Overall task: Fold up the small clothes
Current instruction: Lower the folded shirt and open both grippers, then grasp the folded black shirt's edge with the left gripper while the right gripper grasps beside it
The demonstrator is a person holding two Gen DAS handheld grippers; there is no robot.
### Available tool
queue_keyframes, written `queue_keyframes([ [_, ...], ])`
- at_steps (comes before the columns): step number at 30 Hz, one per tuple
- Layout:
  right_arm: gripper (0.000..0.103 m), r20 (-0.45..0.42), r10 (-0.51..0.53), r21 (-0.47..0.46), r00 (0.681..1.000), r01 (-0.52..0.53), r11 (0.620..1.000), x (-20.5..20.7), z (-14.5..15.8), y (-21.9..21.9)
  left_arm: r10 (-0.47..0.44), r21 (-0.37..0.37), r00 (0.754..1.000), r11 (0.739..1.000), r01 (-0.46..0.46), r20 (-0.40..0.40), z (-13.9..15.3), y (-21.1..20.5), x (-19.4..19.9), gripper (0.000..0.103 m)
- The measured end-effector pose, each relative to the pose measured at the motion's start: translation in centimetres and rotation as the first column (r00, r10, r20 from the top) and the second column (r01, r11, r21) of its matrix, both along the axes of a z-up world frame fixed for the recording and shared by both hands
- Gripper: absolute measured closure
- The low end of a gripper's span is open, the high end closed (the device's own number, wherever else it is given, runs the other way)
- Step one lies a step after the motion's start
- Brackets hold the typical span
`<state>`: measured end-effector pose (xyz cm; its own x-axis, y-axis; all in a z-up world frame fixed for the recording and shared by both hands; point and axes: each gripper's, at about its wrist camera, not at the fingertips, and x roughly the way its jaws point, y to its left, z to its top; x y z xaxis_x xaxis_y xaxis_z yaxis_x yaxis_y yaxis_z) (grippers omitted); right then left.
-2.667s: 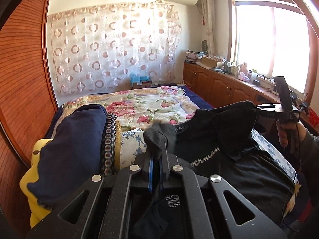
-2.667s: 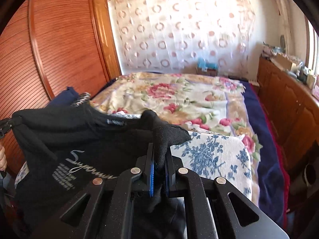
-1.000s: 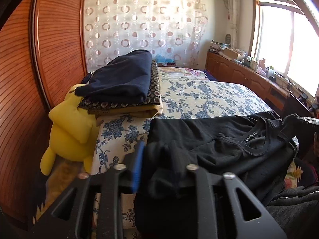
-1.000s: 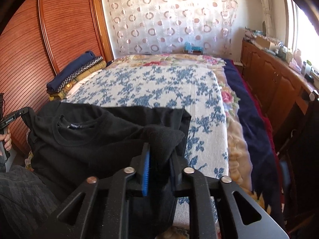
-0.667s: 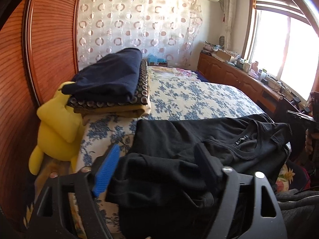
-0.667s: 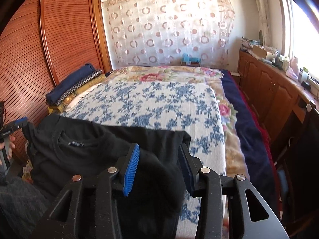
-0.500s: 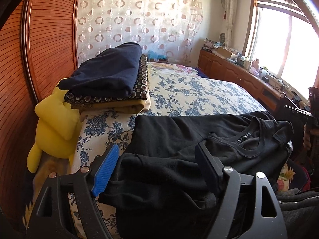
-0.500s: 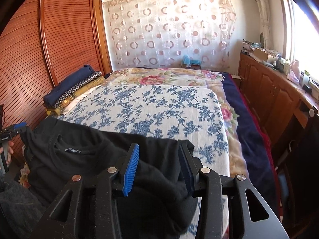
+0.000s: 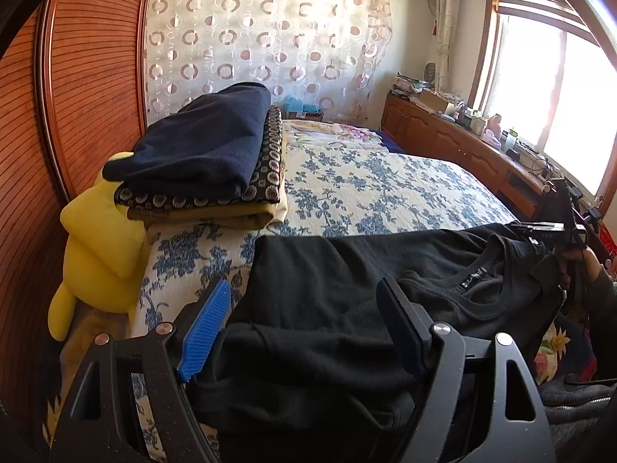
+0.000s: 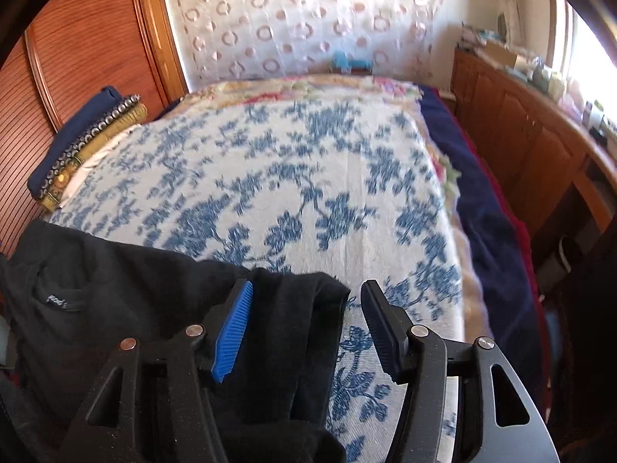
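Observation:
A black T-shirt (image 9: 347, 270) lies spread across the near edge of the bed, neck label up; it also shows in the right wrist view (image 10: 115, 293). My left gripper (image 9: 304, 324) is open, its jaws wide apart over the shirt's left sleeve, which lies loose between them. My right gripper (image 10: 308, 324) is open over the shirt's right sleeve end (image 10: 308, 308). The right gripper also shows at the far right of the left wrist view (image 9: 555, 231), held by a hand.
The bed has a blue-flowered white cover (image 10: 308, 177). A stack of folded clothes (image 9: 208, 154) sits at its left side, also in the right wrist view (image 10: 85, 142), with a yellow plush toy (image 9: 100, 247) beside it. A wooden wardrobe (image 9: 77, 88) stands left, low cabinets (image 10: 532, 146) right.
Both grippers held the shirt up shut on its sleeves, then lowered it onto the bed and opened. The right gripper has since shifted, its jaws now wider apart.

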<state>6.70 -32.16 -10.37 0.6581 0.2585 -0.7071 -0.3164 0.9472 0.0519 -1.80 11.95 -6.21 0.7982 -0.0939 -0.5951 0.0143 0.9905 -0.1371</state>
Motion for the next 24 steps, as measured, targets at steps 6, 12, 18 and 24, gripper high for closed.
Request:
queue_keyframes([
  [6, 0.043, 0.035, 0.001, -0.046, 0.999, 0.001, 0.999, 0.2, -0.2, 1.1, 0.000, 0.038, 1.000, 0.999, 0.001, -0.015, 0.9, 0.5, 1.7, 0.024],
  [12, 0.042, 0.046, 0.003, -0.059, 0.999, 0.000, 0.998, -0.3, -0.8, 1.1, -0.010, 0.027, 0.997, 1.000, 0.012, -0.075, 0.7, 2.1, 4.6, 0.024],
  [18, 0.042, 0.050, 0.004, -0.058, 0.999, -0.001, 0.998, -0.4, -0.9, 0.9, 0.001, 0.043, 0.992, 0.999, 0.004, -0.125, -0.3, 3.2, 7.4, 0.026],
  [24, 0.042, 0.050, 0.004, -0.057, 0.999, -0.001, 0.998, -0.4, -0.9, 0.9, -0.038, 0.049, 0.981, 0.998, 0.048, -0.192, -2.1, 2.9, 8.9, 0.042],
])
